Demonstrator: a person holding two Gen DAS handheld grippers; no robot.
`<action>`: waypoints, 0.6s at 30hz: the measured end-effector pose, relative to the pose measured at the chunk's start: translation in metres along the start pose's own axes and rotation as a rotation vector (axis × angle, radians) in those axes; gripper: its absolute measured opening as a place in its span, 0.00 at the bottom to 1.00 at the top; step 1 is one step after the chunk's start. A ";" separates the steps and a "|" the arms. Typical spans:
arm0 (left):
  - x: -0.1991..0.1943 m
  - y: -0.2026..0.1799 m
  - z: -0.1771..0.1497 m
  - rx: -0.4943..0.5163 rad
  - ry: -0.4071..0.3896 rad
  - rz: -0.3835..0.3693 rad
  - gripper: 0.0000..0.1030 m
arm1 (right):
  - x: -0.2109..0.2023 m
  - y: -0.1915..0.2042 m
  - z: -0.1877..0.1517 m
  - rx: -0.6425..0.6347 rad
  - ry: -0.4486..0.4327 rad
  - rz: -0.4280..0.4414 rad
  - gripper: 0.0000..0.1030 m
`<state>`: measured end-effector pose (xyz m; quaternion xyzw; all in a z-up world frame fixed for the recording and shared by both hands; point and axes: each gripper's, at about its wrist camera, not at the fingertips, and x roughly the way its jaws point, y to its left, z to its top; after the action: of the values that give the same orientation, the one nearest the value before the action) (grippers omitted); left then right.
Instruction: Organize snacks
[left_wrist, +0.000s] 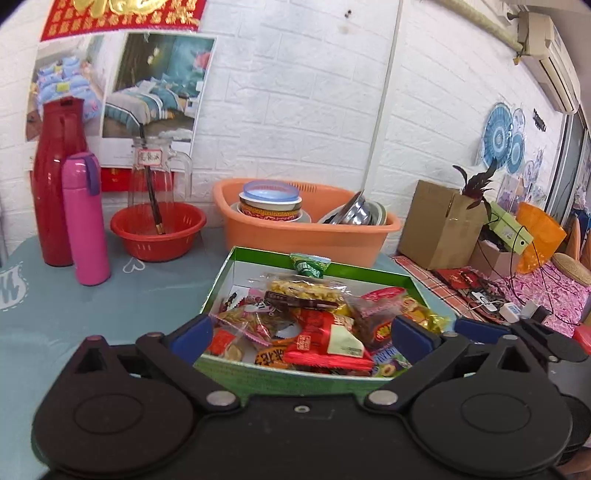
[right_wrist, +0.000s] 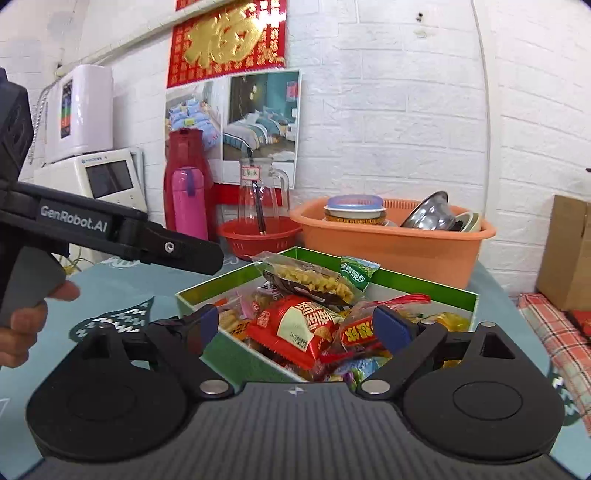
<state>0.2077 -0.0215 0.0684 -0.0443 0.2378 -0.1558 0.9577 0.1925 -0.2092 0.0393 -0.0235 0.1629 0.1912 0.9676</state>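
At 9 o'clock on the surface (left_wrist: 55, 306) stand a red flask (left_wrist: 57, 177) and a pink bottle (left_wrist: 85, 218), with a glass jug (left_wrist: 159, 181) set in a red bowl (left_wrist: 159, 232) at 11, all pushed back to the wall, probably to leave working room. The green box (left_wrist: 258, 373) sits dead centre, heaped with snacks, so both tools can reach in from the near side. The left tongs (left_wrist: 295, 336) hang spread apart over its near edge, gripping nothing; a red packet (left_wrist: 328, 343) lies between their tips. In the right wrist view the right tongs (right_wrist: 295, 326) are likewise spread and empty, straddling the same packet. An orange tub (left_wrist: 310, 232) of dishes sits at 12, behind the box. At 2 o'clock a cardboard carton (left_wrist: 439, 225) rests off the surface.

The lower snacks are buried, and both tool bodies cover the box's front wall. Packet labels are mostly too blurred to read.
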 end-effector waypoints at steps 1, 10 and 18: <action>-0.009 -0.003 -0.003 0.002 -0.004 -0.003 1.00 | -0.010 0.002 0.000 -0.008 0.005 -0.016 1.00; -0.082 -0.033 -0.056 0.014 0.008 0.035 1.00 | -0.097 0.018 -0.030 -0.036 0.063 -0.118 1.00; -0.100 -0.051 -0.087 0.009 0.052 0.115 1.00 | -0.114 0.021 -0.049 0.019 0.075 -0.171 1.00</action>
<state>0.0687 -0.0387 0.0441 -0.0223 0.2639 -0.1028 0.9588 0.0696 -0.2364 0.0305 -0.0352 0.1983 0.1051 0.9739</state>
